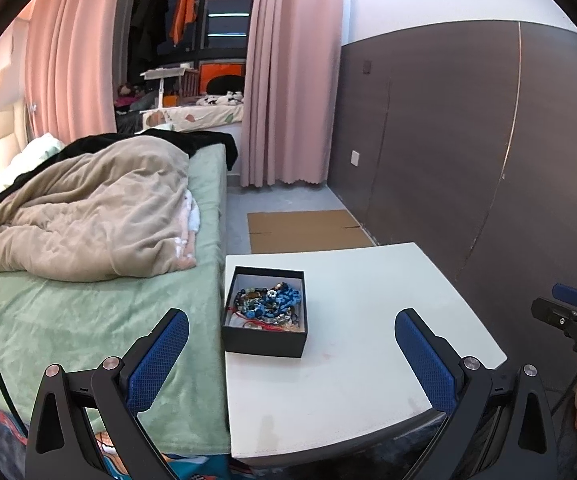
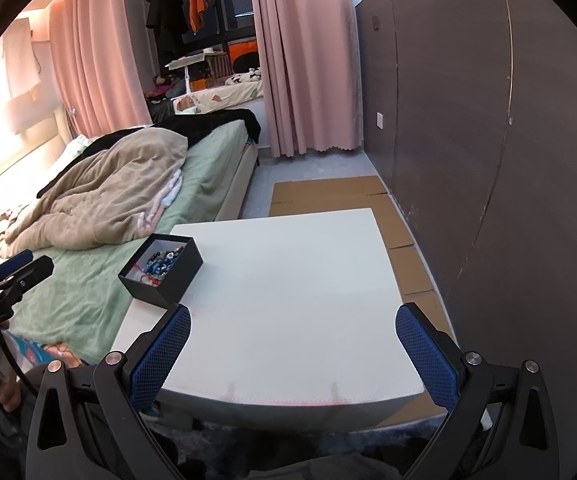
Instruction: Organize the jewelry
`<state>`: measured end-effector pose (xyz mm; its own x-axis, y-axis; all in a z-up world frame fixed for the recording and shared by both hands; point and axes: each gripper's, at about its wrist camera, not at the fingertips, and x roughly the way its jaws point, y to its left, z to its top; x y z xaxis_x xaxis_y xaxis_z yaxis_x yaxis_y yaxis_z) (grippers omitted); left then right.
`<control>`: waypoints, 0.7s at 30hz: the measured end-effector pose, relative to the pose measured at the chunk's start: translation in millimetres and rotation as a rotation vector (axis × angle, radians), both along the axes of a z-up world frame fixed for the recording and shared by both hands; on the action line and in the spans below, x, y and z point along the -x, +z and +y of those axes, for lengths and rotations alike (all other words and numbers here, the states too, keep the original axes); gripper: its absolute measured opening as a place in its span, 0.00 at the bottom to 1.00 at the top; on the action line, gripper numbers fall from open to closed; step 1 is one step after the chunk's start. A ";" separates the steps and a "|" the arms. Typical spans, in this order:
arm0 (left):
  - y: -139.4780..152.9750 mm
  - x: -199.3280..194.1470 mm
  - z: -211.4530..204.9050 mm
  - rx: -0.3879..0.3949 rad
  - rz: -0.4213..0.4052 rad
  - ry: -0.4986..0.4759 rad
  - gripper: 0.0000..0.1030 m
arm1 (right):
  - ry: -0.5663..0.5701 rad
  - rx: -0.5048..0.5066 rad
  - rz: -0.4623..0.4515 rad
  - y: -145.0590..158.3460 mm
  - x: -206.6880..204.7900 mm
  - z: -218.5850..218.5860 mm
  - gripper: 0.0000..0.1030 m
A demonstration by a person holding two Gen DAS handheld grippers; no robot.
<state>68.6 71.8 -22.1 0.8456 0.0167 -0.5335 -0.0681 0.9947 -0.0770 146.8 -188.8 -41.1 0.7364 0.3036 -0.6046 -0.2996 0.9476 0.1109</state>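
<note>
A green-sheeted bed (image 1: 100,304) with a rumpled beige quilt (image 1: 88,216) fills the left of the scene, and a white bench (image 1: 352,320) stands against its right side, with flattened cardboard (image 1: 308,230) on the floor beyond it. On the bench's left edge, toward the far side, sits a black box (image 1: 265,317) with no lid in sight. Inside it lies the jewelry (image 1: 268,304): blue and dark beads, a red cord and small pale pieces heaped together in a tangle, not sorted or laid out apart. The rest of the bench top shows no loose piece. That would fit jewelry already gathered into the box, or a jumble waiting to be taken out and arranged; the pictures do not settle which. The left gripper (image 1: 291,354) hovers near the bench's near edge, its jaws spread wide and holding nothing, the box just ahead between them. The right gripper (image 2: 293,350) hangs over the near right part of the bench, jaws likewise wide apart and empty.
</note>
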 end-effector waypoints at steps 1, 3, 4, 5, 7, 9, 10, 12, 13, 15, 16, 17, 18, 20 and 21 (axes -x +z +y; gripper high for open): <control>0.2 0.3 0.5 0.000 -0.002 0.003 1.00 | 0.000 0.000 0.000 -0.3 -0.4 -0.3 1.00; 0.6 0.7 -0.4 -0.012 -0.004 0.013 1.00 | -0.002 -0.006 0.005 -0.1 -0.4 -1.6 1.00; 0.8 1.3 -1.4 -0.018 -0.006 0.016 1.00 | -0.003 -0.008 0.006 -0.5 -1.9 -2.1 1.00; 1.5 2.1 -2.8 -0.030 -0.009 0.019 1.00 | -0.003 -0.009 0.007 -0.3 -1.6 -2.5 1.00; 1.6 2.2 -5.3 -0.046 -0.011 0.022 1.00 | -0.001 -0.010 0.008 -0.9 -2.1 -2.3 1.00; 1.8 2.3 -7.6 -0.059 -0.012 0.016 1.00 | -0.004 -0.011 0.010 -0.9 -2.2 -3.2 1.00; 2.0 2.6 -8.2 -0.062 -0.013 0.010 1.00 | -0.005 -0.013 0.011 -0.8 -2.0 -3.7 1.00; 2.1 3.1 -8.7 -0.067 -0.013 0.007 1.00 | -0.005 -0.017 0.010 -0.6 -2.0 -4.7 1.00; 1.8 3.1 -9.0 -0.065 -0.011 0.008 1.00 | -0.008 -0.017 0.011 -0.6 -1.7 -4.6 1.00; 1.7 2.7 -7.5 -0.056 -0.006 0.005 1.00 | -0.011 -0.019 0.012 -0.5 -1.5 -5.1 1.00; 1.7 2.2 -6.3 -0.051 -0.004 0.007 1.00 | -0.011 -0.020 0.013 -0.3 -1.6 -4.9 1.00; 1.7 1.9 -5.4 -0.048 -0.001 0.010 1.00 | -0.011 -0.019 0.013 -0.5 -2.1 -5.1 1.00; 1.7 1.7 -4.8 -0.045 0.002 0.012 1.00 | -0.011 -0.020 0.013 -0.4 -2.0 -5.3 1.00; 1.7 1.5 -4.2 -0.042 0.003 0.012 1.00 | -0.013 -0.023 0.014 -0.4 -1.7 -5.6 1.00; 1.7 1.3 -4.1 -0.042 0.004 0.012 1.00 | -0.015 -0.025 0.016 -0.4 -1.6 -6.0 1.00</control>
